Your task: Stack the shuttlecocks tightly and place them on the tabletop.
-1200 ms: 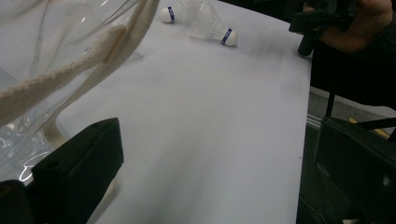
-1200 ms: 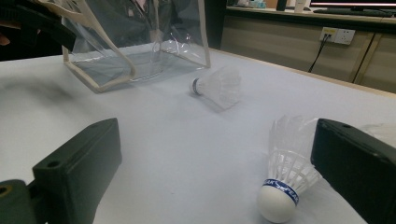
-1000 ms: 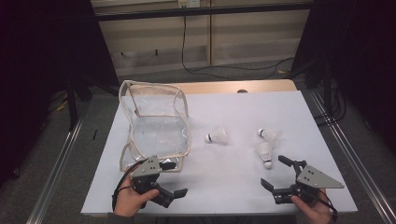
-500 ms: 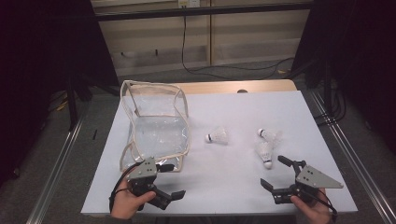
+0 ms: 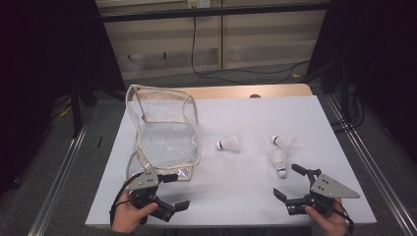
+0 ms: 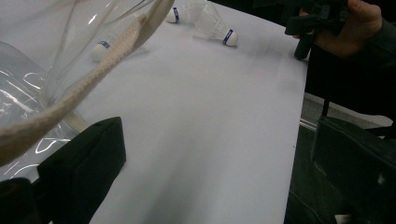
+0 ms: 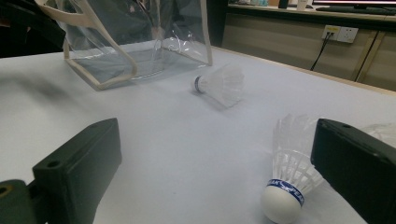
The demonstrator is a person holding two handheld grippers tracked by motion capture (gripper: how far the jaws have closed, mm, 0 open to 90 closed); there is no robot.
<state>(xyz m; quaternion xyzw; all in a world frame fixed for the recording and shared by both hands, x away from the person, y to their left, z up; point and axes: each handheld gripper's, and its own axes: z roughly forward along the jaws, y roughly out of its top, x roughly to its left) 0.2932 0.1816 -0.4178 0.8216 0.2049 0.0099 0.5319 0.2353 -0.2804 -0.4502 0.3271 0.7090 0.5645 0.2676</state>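
A clear plastic bag [image 5: 164, 132] with cream trim stands open on the left of the white table [image 5: 255, 115]. Three white shuttlecocks lie to its right: one [image 5: 229, 144] mid-table, and two on the right [image 5: 283, 142] [image 5: 279, 161]. My left gripper [image 5: 178, 191] is open at the near edge, just in front of the bag's near corner. In the left gripper view the bag's strap [image 6: 93, 79] hangs above the left jaw. My right gripper [image 5: 287, 181] is open too, with the nearest shuttlecock [image 7: 292, 172] lying just ahead of its right jaw, cork toward me. Nothing is held.
The table's near edge runs right under both hands. Metal rails [image 5: 366, 167] flank the table on both sides. A wooden strip [image 5: 275, 91] borders the far edge, and a black cable [image 5: 196, 54] hangs down the wall beyond it.
My left gripper has slipped slightly toward the near edge. The right gripper, the bag and the shuttlecocks have stayed put.
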